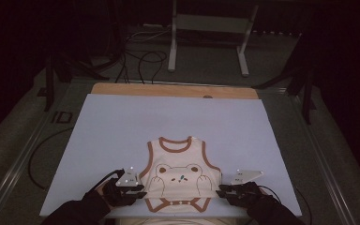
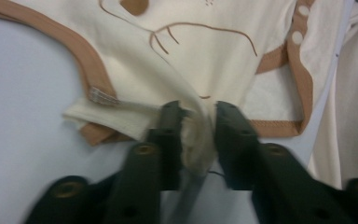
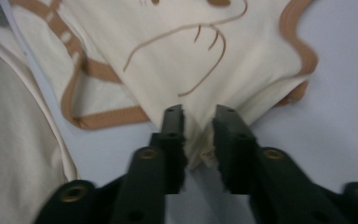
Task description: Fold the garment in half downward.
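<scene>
A cream sleeveless baby bodysuit (image 1: 180, 173) with brown trim and a drawn bear lies flat near the front edge of the pale sheet (image 1: 122, 126). My left gripper (image 1: 140, 191) sits at its lower left side. In the left gripper view a fold of the bodysuit (image 2: 200, 56) stands between the parted jaws of the left gripper (image 2: 198, 112), loose rather than pinched. My right gripper (image 1: 221, 190) sits at the lower right side. In the right gripper view the jaws of the right gripper (image 3: 198, 114) stand apart around a corner of the bodysuit (image 3: 205, 60), with a gap showing beside the cloth.
The sheet covers a wooden board (image 1: 168, 89) whose far edge shows. Beyond the table stand a white metal frame (image 1: 206, 37) and black cables (image 1: 145, 61) on the floor. The person's cream clothing (image 2: 354, 93) lies just past the table's near edge.
</scene>
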A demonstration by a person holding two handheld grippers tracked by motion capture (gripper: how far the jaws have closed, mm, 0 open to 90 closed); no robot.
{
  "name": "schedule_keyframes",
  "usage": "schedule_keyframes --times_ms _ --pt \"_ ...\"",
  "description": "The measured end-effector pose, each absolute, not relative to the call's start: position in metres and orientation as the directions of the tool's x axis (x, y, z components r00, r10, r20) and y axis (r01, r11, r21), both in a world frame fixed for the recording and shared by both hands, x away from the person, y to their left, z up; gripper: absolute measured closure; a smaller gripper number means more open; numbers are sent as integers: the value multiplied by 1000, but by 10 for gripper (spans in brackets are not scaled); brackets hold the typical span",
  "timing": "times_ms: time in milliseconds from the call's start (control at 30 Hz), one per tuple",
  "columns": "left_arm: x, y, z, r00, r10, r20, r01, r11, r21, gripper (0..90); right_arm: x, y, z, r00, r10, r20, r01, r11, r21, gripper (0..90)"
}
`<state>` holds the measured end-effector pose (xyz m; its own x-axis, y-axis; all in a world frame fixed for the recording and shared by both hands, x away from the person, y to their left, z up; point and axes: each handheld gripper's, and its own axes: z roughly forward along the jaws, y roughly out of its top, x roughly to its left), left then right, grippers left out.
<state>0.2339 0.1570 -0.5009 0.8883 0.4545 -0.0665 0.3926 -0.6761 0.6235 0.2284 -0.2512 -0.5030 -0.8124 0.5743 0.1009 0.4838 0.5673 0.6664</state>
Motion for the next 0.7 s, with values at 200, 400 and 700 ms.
schedule_keyframes --times_ms 200,400,700 --pt "237 162 -485 887 459 -55 376 -648 662 572 230 -253 -492 -812 578 83 465 554 690 533" --pt "243 164 -473 881 468 -61 380 -627 680 376 235 -252 -481 -809 583 77 450 530 719 343" --pt "254 167 -457 875 483 -37 366 -609 703 116 245 -244 -465 -812 581 60 420 511 750 203"
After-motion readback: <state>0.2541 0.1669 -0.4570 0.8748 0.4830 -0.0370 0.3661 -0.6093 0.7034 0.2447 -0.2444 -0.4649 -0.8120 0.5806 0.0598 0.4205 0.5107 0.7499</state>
